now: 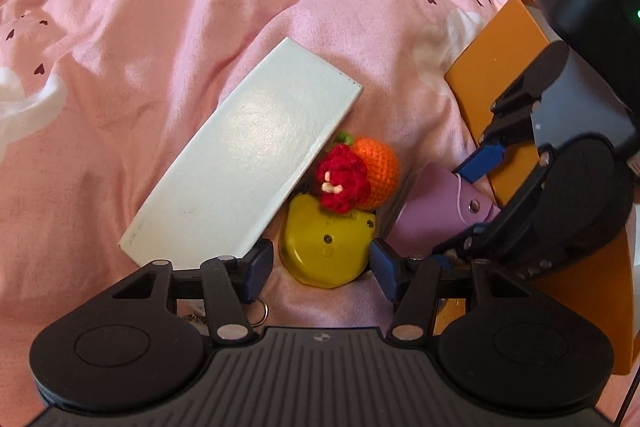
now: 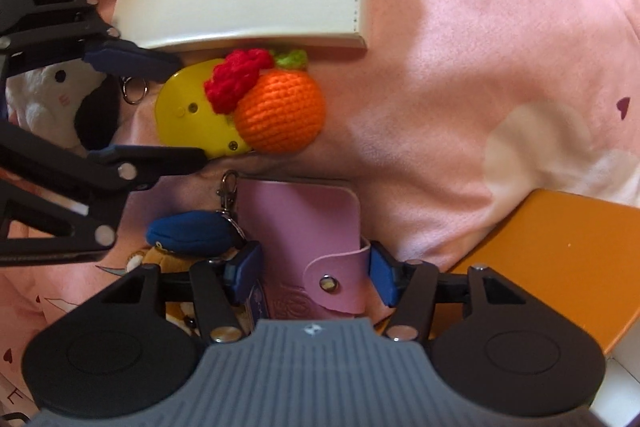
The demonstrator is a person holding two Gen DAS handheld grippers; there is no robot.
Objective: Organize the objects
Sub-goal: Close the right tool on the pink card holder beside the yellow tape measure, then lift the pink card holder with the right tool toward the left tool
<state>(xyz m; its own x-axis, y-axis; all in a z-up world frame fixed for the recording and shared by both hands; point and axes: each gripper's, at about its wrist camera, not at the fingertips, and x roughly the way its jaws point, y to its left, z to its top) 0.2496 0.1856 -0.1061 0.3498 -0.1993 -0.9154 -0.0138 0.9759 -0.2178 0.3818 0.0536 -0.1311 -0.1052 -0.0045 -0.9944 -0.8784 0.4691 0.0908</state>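
A yellow plastic gadget [image 1: 324, 251] lies on the pink bedsheet, with a crocheted orange fruit [image 1: 378, 171] and red flower [image 1: 342, 183] resting on its far end. My left gripper [image 1: 322, 273] straddles the gadget, jaws open, with the pads just beside its edges. The same gripper [image 2: 188, 111] enters the right wrist view from the left. A pink snap card holder [image 2: 296, 227] lies between the fingers of my right gripper [image 2: 314, 277], which points straight down and is open. In the left wrist view the right gripper [image 1: 476, 195] stands over that holder [image 1: 428, 219].
A flat white case [image 1: 248, 155] lies tilted against the crocheted fruit. An orange box [image 2: 560, 247] sits at the right. A white and black plush [image 2: 60, 99], a key ring [image 2: 134, 93] and a bear keychain with a blue cap [image 2: 188, 231] crowd the left side.
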